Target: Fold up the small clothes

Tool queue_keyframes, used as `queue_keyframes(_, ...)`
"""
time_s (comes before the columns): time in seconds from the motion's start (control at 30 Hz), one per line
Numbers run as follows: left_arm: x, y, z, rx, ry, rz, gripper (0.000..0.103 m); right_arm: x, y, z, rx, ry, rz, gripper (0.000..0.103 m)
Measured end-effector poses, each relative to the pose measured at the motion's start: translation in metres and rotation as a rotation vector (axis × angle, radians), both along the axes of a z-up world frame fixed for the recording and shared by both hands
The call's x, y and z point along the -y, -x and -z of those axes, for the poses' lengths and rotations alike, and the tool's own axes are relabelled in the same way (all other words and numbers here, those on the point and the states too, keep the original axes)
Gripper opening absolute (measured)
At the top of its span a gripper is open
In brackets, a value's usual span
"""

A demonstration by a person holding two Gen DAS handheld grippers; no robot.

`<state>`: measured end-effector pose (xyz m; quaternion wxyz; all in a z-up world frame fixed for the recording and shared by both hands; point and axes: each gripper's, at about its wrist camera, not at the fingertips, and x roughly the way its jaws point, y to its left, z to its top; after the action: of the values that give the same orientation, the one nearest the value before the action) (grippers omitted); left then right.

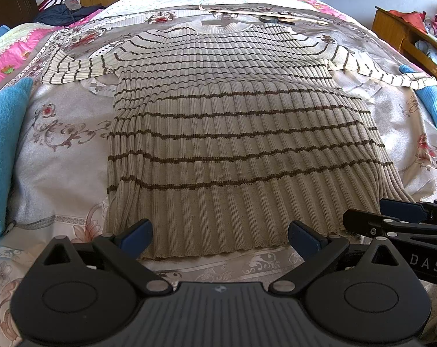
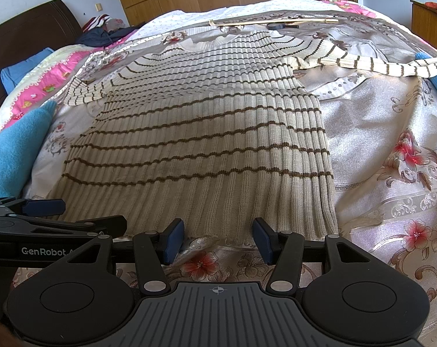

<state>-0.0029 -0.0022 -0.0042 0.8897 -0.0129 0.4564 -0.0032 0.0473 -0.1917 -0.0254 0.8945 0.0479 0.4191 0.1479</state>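
Both grippers, left (image 1: 219, 238) and right (image 2: 218, 240), gape empty over the striped sweater's (image 1: 232, 133) hem. Only right wrist shows its full right sleeve (image 2: 371, 65).

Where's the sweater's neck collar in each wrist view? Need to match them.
Left wrist: the collar sits top centre, at the sweater's far end.
Right wrist: the collar sits upper centre, slightly left of the middle.
Shared landmark: the long pale stick lying on the bedspread just beyond the collar.
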Motion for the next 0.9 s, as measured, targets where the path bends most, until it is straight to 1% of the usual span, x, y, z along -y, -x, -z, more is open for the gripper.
queue_keyframes(0.9, -0.0008, 0.0015, 0.0010, -0.005, 0.004, -0.001, 0.103, 0.0003, -0.0002, 0.0006, -0.002, 0.000, 0.000, 0.052)
